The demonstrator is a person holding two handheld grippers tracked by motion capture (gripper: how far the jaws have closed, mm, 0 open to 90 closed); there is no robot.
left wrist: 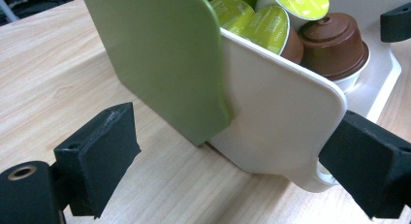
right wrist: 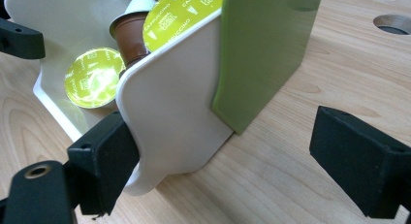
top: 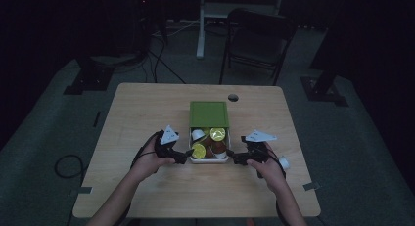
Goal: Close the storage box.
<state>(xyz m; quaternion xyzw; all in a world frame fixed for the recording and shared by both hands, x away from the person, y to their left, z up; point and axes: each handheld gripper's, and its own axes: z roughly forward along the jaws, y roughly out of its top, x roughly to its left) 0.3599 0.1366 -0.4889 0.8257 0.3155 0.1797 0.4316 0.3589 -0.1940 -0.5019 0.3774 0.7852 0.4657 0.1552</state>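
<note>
Looking down, the high view showed the white tray [top: 209, 160] of coffee capsules [top: 218, 134], half under its green sleeve [top: 209, 113], at mid-table [top: 147, 108], flanked by the left gripper [top: 188, 152] and right gripper [top: 230, 156], with a folding chair [top: 254, 35] beyond. The left gripper view added that its jaws stood spread and unclenched, one pad [left wrist: 361, 161] at the tray's [left wrist: 281, 117] corner, the sleeve [left wrist: 165, 59] rising between. The right gripper view likewise showed released jaws, one pad [right wrist: 104, 156] against the tray [right wrist: 169, 112], plus a table hole [right wrist: 392, 24].
</note>
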